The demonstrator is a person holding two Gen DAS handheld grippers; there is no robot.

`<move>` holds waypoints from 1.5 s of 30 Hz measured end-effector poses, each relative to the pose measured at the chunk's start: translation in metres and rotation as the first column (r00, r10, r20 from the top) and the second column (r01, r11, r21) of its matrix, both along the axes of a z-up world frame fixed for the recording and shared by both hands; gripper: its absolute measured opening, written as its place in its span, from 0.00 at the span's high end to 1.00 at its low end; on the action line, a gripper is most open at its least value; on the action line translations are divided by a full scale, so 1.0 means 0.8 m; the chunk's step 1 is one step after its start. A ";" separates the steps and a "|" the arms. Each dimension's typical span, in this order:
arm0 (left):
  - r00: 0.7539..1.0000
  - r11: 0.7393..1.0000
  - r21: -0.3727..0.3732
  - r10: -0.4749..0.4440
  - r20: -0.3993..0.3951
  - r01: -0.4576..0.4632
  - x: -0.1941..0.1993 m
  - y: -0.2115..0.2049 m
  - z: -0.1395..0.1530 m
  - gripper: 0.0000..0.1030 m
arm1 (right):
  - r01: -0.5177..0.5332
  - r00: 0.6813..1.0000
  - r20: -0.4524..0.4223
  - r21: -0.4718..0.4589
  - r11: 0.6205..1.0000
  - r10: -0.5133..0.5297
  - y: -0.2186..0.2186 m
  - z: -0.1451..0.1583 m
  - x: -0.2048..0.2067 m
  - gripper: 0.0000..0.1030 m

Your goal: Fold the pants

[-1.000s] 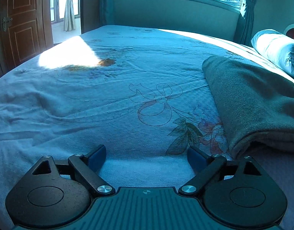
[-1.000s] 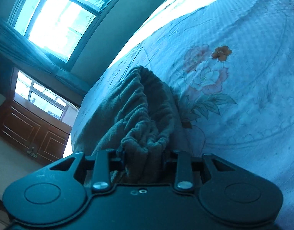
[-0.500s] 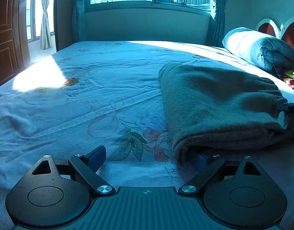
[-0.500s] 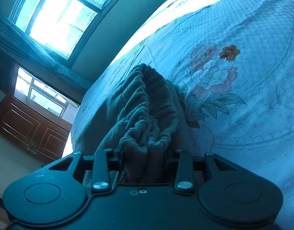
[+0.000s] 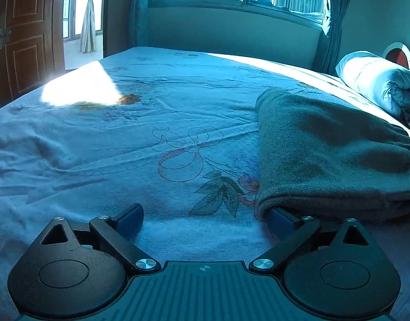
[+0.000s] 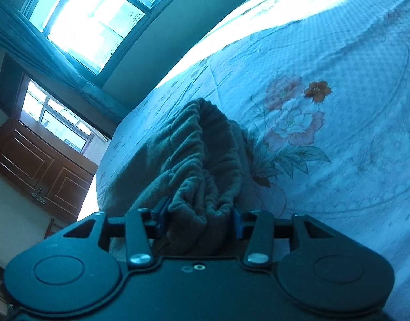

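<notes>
Left wrist view looks low across a wide bed (image 5: 151,123) covered by a pale blue sheet printed with an outlined bow and leafy flowers. On the right side of it lie the grey-green fleece pants (image 5: 325,155), folded into a thick flat bundle with the gathered elastic waistband at the far right end. The left claw (image 5: 205,218) is spread wide and its jaws are opening; nothing sits between them, though the right blue pad is tucked just under the near folded edge of the pants while the left pad hangs over bare sheet. Behind the bundle, a rolled light blue quilt (image 5: 376,80) rests near the headboard, and a brown wooden door (image 5: 25,34) stands at far left beside a curtained window.

Right wrist view is tilted, showing the same pants (image 6: 178,160) from the waistband end. The right claw (image 6: 198,219) has the bunched waistband between its blue pads; its jaws are opening, yet the fabric fills the gap and both pads touch it. Pink and orange flowers are printed on the sheet just beside the bundle.
</notes>
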State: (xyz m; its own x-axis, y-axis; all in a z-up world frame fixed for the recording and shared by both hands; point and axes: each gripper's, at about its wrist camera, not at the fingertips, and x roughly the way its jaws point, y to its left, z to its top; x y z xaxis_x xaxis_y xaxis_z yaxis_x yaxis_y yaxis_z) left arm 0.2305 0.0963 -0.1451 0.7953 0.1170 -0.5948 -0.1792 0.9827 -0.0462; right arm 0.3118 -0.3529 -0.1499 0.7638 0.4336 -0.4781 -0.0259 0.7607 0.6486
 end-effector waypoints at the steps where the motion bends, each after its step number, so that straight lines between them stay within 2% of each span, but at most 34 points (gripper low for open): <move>1: 1.000 0.999 0.040 0.024 0.014 -0.025 -0.008 0.004 0.007 0.05 | 0.023 0.999 0.026 -0.030 0.999 -0.022 -0.004 0.008 -0.006 0.62; 3: 0.998 0.998 0.044 0.049 0.046 -0.051 -0.015 0.018 0.019 0.05 | 0.044 0.996 0.082 -0.070 0.997 -0.038 -0.008 0.025 -0.012 0.62; 5: 0.993 0.997 -0.012 0.071 0.098 -0.070 -0.010 0.035 0.036 0.05 | 0.028 0.992 0.129 -0.091 0.996 -0.016 -0.003 0.039 -0.006 0.61; 10: 0.990 1.000 0.021 -0.018 0.139 0.016 0.056 0.013 0.064 0.05 | -0.101 0.971 0.191 -0.206 0.973 0.141 0.062 0.063 0.042 0.62; 11: 0.991 0.999 0.026 -0.046 0.129 0.042 0.073 0.003 0.065 0.05 | -0.124 0.972 0.166 -0.247 0.961 0.168 0.076 0.060 0.055 0.61; 13: 0.992 0.997 0.037 -0.076 0.104 0.073 0.099 -0.012 0.059 0.05 | -0.162 0.980 0.057 -0.322 0.933 0.190 0.098 0.043 0.079 0.61; 14: 0.993 0.993 0.062 -0.104 0.058 0.100 0.115 -0.020 0.048 0.05 | -0.167 0.980 0.033 -0.379 0.910 0.194 0.103 0.035 0.085 0.65; 15: 0.993 0.989 0.094 -0.117 -0.012 0.117 0.130 -0.024 0.036 0.05 | -0.167 0.980 0.019 -0.466 0.869 0.199 0.108 0.029 0.086 0.68; 16: 0.988 0.984 0.108 -0.132 -0.080 0.140 0.142 -0.030 0.020 0.05 | -0.163 0.980 0.019 -0.503 0.849 0.200 0.108 0.027 0.085 0.76; 17: 0.988 0.986 0.096 -0.128 -0.087 0.137 0.144 -0.027 0.012 0.00 | -0.171 0.977 0.022 -0.504 0.846 0.211 0.106 0.030 0.081 0.76; 18: 0.989 0.988 0.079 -0.123 -0.084 0.130 0.143 -0.022 0.009 0.00 | -0.172 0.976 0.022 -0.519 0.837 0.215 0.102 0.035 0.076 0.76; 20: 0.990 0.991 0.048 -0.118 -0.076 0.122 0.138 -0.012 0.014 0.00 | -0.142 0.979 0.048 -0.545 0.826 0.200 0.092 0.047 0.059 0.65; 21: 0.991 0.992 0.046 -0.117 -0.066 0.120 0.135 -0.011 0.017 0.00 | -0.142 0.975 0.076 -0.515 0.845 0.210 0.083 0.053 0.049 0.62; 22: 0.991 0.991 0.052 -0.119 -0.063 0.122 0.130 -0.011 0.020 0.00 | -0.147 0.973 0.095 -0.452 0.880 0.211 0.066 0.057 0.040 0.48; 23: 0.990 0.990 0.055 -0.125 -0.066 0.129 0.127 -0.011 0.023 0.00 | -0.144 0.974 0.100 -0.410 0.901 0.202 0.054 0.058 0.035 0.43; 24: 0.990 0.990 0.053 -0.129 -0.063 0.132 0.125 -0.011 0.025 0.00 | -0.135 0.978 0.101 -0.369 0.920 0.185 0.041 0.057 0.033 0.43; 29: 0.985 0.985 0.056 -0.158 -0.067 0.162 0.116 -0.014 0.035 0.00 | -0.138 0.987 0.045 -0.238 0.961 0.153 0.004 0.038 0.032 0.43; 33: 0.983 0.985 0.047 -0.165 -0.075 0.169 0.112 -0.014 0.037 0.00 | -0.124 0.992 -0.005 -0.107 0.987 0.124 -0.015 0.021 0.032 0.42; 36: 0.979 0.981 0.018 -0.189 -0.075 0.191 0.113 -0.009 0.038 0.00 | -0.111 0.993 -0.045 -0.048 0.993 0.109 -0.026 0.009 0.037 0.36; 37: 0.977 0.980 0.001 -0.200 -0.073 0.201 0.115 -0.006 0.038 0.00 | -0.106 0.993 -0.056 -0.035 0.994 0.104 -0.029 0.006 0.038 0.32; 40: 0.968 0.965 -0.119 -0.242 -0.065 0.233 0.127 0.008 0.034 0.00 | -0.113 0.989 -0.097 0.034 0.993 0.116 -0.039 -0.007 0.048 0.30; 42: 0.960 0.939 -0.232 -0.274 -0.065 0.252 0.139 0.016 0.026 0.00 | -0.119 0.985 -0.119 0.064 0.991 0.126 -0.042 -0.014 0.055 0.30; 45: 0.945 0.902 -0.345 -0.310 -0.100 0.259 0.158 0.022 0.012 0.00 | -0.126 0.980 -0.140 0.106 0.986 0.140 -0.046 -0.024 0.065 0.28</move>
